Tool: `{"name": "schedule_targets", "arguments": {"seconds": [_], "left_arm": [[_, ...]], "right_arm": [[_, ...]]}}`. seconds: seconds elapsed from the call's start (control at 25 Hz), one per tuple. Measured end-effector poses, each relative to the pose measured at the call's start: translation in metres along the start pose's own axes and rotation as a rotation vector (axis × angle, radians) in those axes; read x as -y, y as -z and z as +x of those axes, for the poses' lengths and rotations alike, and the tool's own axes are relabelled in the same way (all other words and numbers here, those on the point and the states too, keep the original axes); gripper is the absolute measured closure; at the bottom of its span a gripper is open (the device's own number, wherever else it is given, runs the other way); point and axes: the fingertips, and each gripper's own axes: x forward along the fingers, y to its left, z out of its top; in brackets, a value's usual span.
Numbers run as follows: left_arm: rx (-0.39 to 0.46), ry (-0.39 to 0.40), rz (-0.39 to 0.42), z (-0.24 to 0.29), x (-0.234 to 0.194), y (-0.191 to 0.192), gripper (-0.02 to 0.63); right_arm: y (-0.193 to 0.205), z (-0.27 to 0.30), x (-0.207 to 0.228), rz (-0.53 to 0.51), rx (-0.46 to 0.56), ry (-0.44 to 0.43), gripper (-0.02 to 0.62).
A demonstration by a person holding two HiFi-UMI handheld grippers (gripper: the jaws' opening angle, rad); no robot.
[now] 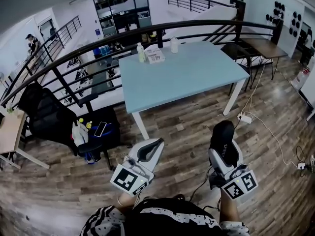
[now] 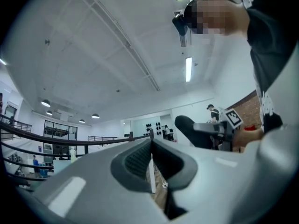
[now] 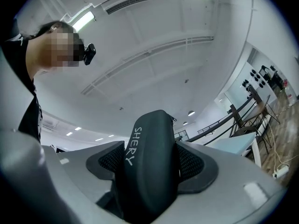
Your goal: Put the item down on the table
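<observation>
While aloft, case betw. R tongs

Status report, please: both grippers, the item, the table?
Left gripper shut, empty. Right gripper shut on black case. Case not on table yet. Bottles at table's far edge.

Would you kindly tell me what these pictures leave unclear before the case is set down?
- Bottom of the case: hidden inside the right gripper, right gripper view.
- Label on the box: too small, head view.
- Top of the table: mostly hidden by gripper bodies, both gripper views.
</observation>
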Motion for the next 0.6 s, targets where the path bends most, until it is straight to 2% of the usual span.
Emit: {"name": "schedule_targets", "arguments": {"seconds": [0.28,0.4,0.6], "left_arm": [[-0.023,-0.061,0.018,-0.007,-0.010,0.000,0.606],[-0.030,-0.081,0.000,-0.005,-0.014,0.006,0.606],[-0.030,-0.034,-0.015,0.017,-0.015,0.017,0.606]], "right_arm": [[0.003,0.008,0.009,0.025,0.000,-0.018,0.247],[0.007,0.011,0.016,0.030,-0.016,-0.013,0.247],[0.007,0.013,0.031,0.019,-0.018,0.022,0.247]]}}
